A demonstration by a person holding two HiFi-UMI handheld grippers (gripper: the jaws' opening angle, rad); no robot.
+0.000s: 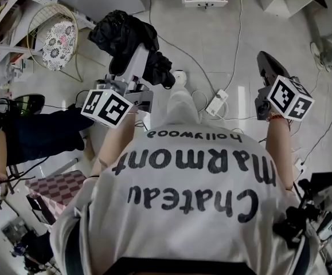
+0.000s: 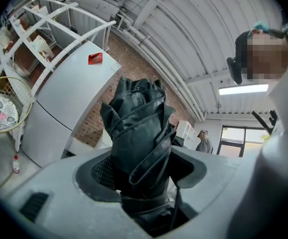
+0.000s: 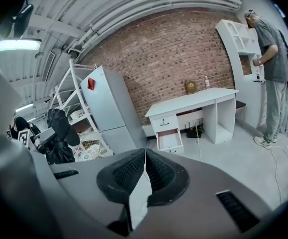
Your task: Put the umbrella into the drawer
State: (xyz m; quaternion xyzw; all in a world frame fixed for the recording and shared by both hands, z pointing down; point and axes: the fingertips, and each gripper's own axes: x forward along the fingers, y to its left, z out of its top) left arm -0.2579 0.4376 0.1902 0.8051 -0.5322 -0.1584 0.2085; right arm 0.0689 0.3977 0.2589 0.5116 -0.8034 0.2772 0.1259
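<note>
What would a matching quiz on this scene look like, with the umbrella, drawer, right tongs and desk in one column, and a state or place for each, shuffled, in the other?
Things:
1. umbrella
2. drawer
3. right tongs
4. desk

States or places:
A. pulled open
B. shut, with nothing in them
C. gripped in the left tongs
D. standing against the brick wall

Pairs: 1-C, 2-A, 3-B, 4-D
</note>
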